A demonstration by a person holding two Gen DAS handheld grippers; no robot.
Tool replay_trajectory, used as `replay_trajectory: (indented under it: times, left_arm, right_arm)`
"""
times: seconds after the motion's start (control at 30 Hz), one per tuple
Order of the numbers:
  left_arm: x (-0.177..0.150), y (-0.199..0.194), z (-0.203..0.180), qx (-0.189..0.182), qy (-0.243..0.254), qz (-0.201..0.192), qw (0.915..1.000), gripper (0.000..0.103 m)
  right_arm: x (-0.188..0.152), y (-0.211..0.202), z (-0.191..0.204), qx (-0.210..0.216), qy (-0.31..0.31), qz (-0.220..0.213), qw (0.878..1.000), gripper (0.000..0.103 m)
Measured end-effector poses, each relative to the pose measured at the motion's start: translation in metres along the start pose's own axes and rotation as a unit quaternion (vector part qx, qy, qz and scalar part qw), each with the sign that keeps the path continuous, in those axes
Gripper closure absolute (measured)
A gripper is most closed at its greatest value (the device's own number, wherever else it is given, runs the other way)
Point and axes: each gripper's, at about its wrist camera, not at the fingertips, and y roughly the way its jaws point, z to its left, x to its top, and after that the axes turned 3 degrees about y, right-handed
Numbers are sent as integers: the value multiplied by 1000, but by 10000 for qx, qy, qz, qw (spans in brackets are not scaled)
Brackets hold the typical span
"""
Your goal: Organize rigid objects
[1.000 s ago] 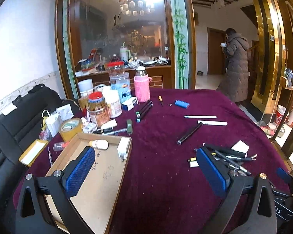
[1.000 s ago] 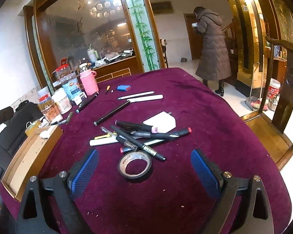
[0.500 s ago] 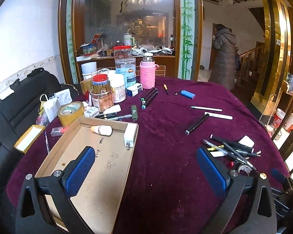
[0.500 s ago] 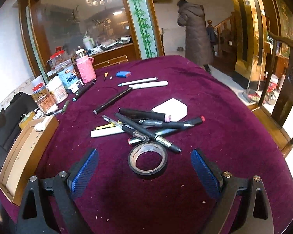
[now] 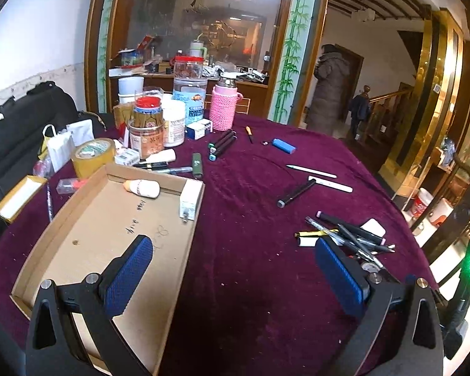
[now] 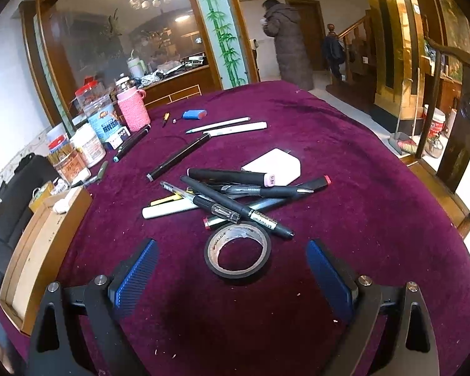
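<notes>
My right gripper (image 6: pixel 232 269) has closed in on the tape roll (image 6: pixel 237 248): over the last second the roll slid from mid-frame down between my wide-open pads, now at 12 o'clock just ahead, nothing gripped yet. Pen pile (image 6: pixel 235 194) sits just past it, also 12 o'clock, touching the roll's far edge. Left gripper (image 5: pixel 235 269) also wide and empty, and it swung so the cardboard tray (image 5: pixel 62 219) now lies at 10 o'clock under its left pad. Tray holds only a small bottle (image 5: pixel 142 188) and a charger (image 5: pixel 189 200), so sorting's barely begun; tape looks like my next pick
</notes>
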Motion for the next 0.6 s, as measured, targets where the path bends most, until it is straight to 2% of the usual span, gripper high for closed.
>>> replay_trajectory:
  times: [0.33, 0.53, 0.6]
  left_arm:
    - [-7, 3, -26, -431, 91, 99, 9990, 0]
    - [-11, 0, -41, -442, 372, 146, 9982, 0]
    - [-10, -5, -36, -359, 336, 91, 9987, 0]
  right_arm:
    - [-1, -3, -4, 152, 101, -57, 9998, 6]
    - [0, -6, -9, 319, 191, -104, 9993, 6]
    - [11, -15, -8, 258, -20, -292, 9992, 6]
